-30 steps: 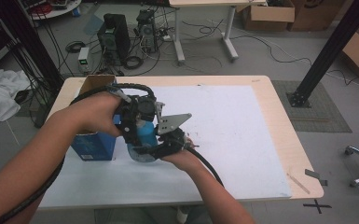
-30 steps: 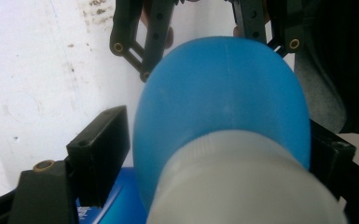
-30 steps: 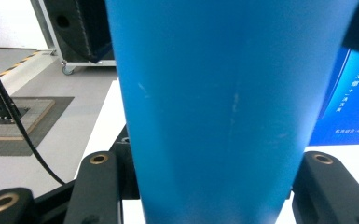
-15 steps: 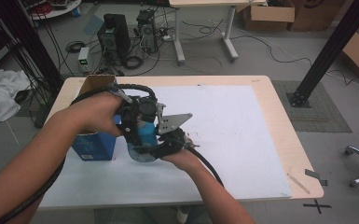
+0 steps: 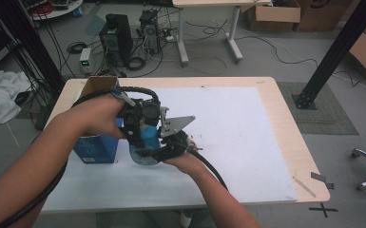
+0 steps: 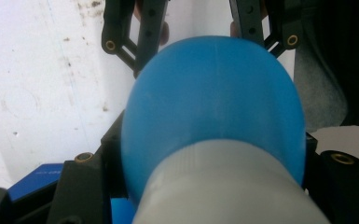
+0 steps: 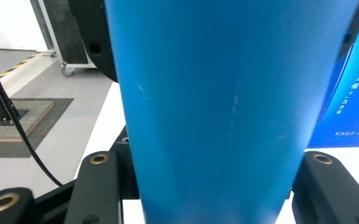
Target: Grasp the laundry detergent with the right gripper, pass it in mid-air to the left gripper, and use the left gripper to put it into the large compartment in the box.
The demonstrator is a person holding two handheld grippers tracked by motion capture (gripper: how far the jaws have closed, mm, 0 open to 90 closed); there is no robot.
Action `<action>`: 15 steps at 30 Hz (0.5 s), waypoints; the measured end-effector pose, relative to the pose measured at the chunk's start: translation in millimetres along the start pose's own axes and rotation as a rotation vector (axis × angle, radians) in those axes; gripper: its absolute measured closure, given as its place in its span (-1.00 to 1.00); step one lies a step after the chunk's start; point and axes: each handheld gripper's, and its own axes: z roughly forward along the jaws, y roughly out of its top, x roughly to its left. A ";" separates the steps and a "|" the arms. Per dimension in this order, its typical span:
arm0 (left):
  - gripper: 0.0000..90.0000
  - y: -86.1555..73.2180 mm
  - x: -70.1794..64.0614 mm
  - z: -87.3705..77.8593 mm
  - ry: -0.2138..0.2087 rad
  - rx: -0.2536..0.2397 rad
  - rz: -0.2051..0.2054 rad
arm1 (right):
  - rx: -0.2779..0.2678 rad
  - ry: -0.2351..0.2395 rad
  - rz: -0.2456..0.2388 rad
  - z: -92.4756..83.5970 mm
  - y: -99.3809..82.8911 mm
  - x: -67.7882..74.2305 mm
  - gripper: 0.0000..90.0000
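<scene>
Two hand-held grippers on one blue bottle (image 5: pixel 146 137), mid-left of the desk (image 5: pixel 275 109). Left to right: blue carton (image 5: pixel 95 151) just beside it; left hand-held gripper (image 5: pixel 140 124) jaws just closed onto the bottle's grey-capped end; right hand-held gripper (image 5: pixel 158 153) clamped tight on the bottle body, white sheet (image 5: pixel 237 128) beneath.

**Blue bottle clamped close to the lens**

Looking along the left gripper (image 6: pixel 205 186), jaws just closed onto a blue bottle (image 6: pixel 214 107) with a grey cap (image 6: pixel 228 186) nearest the camera. Beyond the bottle's rounded end, black jaws of the other gripper (image 6: pixel 196 32) pressing its far part. Beneath, a stained white table sheet (image 6: pixel 42 79); lower left, a corner of a blue box (image 6: pixel 37 179).
</scene>
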 end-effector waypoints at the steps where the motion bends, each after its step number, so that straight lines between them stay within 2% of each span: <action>1: -0.14 0.8 -0.2 -0.5 -0.003 0.004 -0.005 | 0.000 0.004 0.002 -0.3 0.2 0.2 0.01; 12: -0.13 7.1 0.1 -3.4 0.001 0.013 0.000 | -0.005 -0.008 0.014 -5.5 1.6 1.7 -0.04; 15: -0.13 8.8 1.5 -2.8 0.007 0.019 0.002 | -0.014 -0.006 0.012 -9.1 2.2 0.7 -0.15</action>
